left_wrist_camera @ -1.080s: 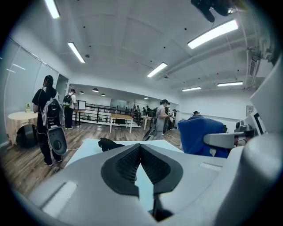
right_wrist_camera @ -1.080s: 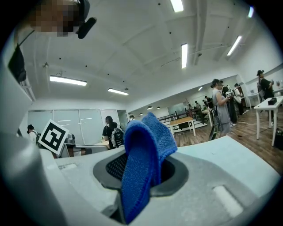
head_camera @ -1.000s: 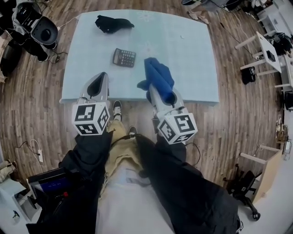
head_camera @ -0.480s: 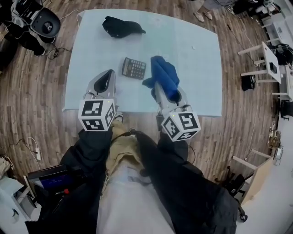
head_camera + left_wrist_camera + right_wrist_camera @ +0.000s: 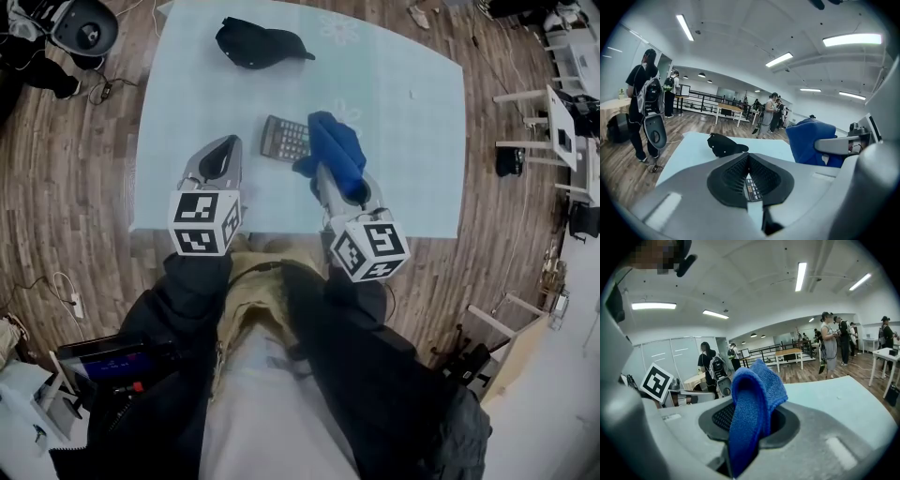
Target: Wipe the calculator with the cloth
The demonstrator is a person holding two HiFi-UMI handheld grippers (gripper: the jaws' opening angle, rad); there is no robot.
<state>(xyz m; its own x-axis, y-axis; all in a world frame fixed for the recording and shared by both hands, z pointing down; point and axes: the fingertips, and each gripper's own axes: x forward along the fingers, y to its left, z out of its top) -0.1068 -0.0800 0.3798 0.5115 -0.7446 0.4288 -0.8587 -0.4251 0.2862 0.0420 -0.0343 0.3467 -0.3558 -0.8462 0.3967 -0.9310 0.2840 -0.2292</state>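
Observation:
A dark calculator (image 5: 281, 137) lies flat near the middle of the pale blue table (image 5: 403, 112). My right gripper (image 5: 336, 186) is shut on a folded blue cloth (image 5: 335, 148), which sticks up out of the jaws (image 5: 752, 413). In the head view the cloth overlaps the calculator's right edge; contact cannot be told. My left gripper (image 5: 223, 150) hovers left of and nearer than the calculator, shut and holding nothing. A strip of calculator (image 5: 751, 189) shows through the thin slit between its pads. The cloth (image 5: 811, 140) appears at the right of the left gripper view.
A black cap (image 5: 258, 44) lies at the table's far side (image 5: 724, 145). Wooden floor surrounds the table, with a black chair and cables (image 5: 80, 26) at the far left and white furniture (image 5: 562, 108) at the right. Several people (image 5: 832, 341) stand in the room beyond.
Both grippers have moved forward over the table toward the calculator. The cloth, earlier to the right of the calculator with a gap, now overlaps its right edge.

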